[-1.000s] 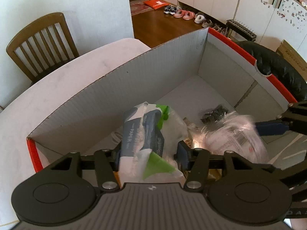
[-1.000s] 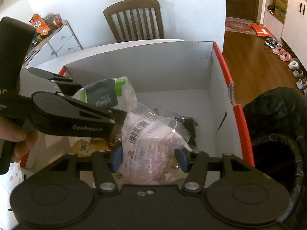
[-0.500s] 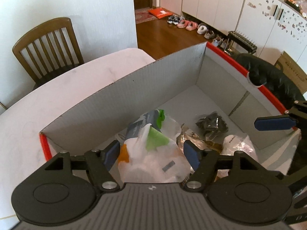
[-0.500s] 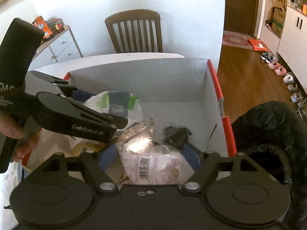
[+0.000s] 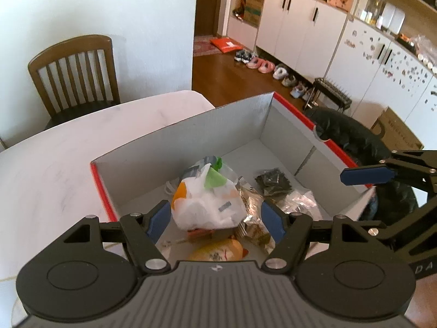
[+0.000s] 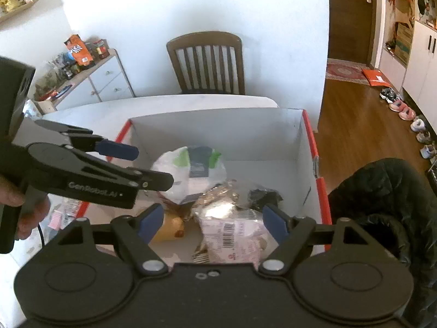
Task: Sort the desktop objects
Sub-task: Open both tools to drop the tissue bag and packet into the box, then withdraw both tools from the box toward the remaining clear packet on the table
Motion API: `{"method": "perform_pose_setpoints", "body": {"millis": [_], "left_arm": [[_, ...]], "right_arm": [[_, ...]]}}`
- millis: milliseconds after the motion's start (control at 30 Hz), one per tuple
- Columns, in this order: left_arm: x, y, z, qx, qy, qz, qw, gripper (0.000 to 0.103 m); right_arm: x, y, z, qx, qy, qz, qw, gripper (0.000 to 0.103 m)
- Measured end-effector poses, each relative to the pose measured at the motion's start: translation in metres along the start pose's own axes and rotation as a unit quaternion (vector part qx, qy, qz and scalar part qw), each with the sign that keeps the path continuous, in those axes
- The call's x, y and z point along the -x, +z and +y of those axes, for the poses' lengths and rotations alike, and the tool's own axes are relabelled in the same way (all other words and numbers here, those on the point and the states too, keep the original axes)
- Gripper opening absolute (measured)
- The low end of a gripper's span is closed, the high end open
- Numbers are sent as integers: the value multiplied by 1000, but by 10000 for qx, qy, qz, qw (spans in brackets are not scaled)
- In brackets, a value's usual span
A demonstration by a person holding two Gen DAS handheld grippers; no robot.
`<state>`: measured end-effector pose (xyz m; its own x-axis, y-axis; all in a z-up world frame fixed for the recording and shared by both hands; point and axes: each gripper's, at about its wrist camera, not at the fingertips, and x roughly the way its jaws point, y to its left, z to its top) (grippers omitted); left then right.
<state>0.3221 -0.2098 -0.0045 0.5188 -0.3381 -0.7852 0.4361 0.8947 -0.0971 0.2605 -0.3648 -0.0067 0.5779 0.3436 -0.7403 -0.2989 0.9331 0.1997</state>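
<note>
Box (image 5: 153, 147) holds loose bags; both grippers, left gripper (image 5: 214, 220) and right gripper (image 6: 211, 222), gape empty, and the 6 o'clock wall could snag a finger.

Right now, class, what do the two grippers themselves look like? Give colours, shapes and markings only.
Both the left gripper and the right gripper are matte black, with flat blue finger pads, angular linkage arms, silver pivot screws and two round discs on the body. Seen from the right wrist, the left gripper's side carries white "GenRobot.AI" lettering, and a black cable hangs below its handle.
</note>
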Motion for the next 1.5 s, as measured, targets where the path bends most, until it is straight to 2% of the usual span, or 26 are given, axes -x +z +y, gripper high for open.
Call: {"method": "perform_pose_setpoints", "body": {"millis": [367, 800, 1133, 1500], "left_arm": [[51, -31, 5, 332, -166, -392, 9985, 72], [103, -86, 26, 268, -273, -727, 9966, 72], [123, -134, 81, 405, -301, -629, 9967, 72], [127, -177, 141, 259, -168, -539, 9981, 82]], "right_arm": [[19, -5, 29, 145, 140, -158, 9997, 84], [34, -19, 82, 188, -34, -334, 9993, 88], [17, -23, 135, 71, -13, -310, 9995, 89], [-23, -17, 201, 194, 72, -184, 9996, 91]]}}
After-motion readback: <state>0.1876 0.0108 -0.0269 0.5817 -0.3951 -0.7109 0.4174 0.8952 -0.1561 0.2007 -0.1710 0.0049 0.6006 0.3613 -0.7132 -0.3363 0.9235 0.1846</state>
